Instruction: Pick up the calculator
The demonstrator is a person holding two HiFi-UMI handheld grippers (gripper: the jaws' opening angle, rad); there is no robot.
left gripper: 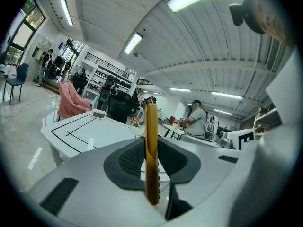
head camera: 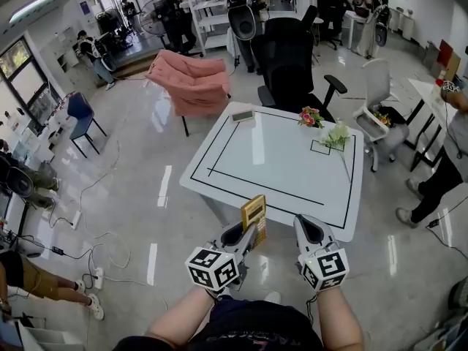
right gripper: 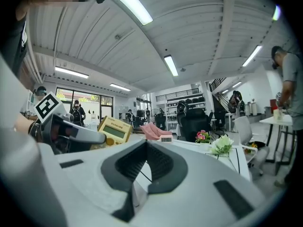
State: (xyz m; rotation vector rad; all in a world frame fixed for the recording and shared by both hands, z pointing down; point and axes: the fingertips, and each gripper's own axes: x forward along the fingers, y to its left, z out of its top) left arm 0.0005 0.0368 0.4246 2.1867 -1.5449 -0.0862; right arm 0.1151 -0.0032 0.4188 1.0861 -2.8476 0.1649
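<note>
The yellow calculator (head camera: 254,215) stands on edge in the air, in front of the white table's near edge, clamped between the jaws of my left gripper (head camera: 252,234). In the left gripper view the calculator (left gripper: 151,150) shows edge-on as a thin yellow slab between the two dark pads (left gripper: 132,159). The right gripper view catches the calculator's (right gripper: 114,129) face and screen at the left. My right gripper (head camera: 308,227) hovers beside the left one, to its right, with its jaws together and nothing between them (right gripper: 146,167).
The white table (head camera: 281,163) with black lines carries a small digital clock (head camera: 242,115) at its far left corner and two small flower bunches (head camera: 311,117) at the far right. A black office chair (head camera: 287,61) and a pink-draped chair (head camera: 191,82) stand behind it. People stand around the room.
</note>
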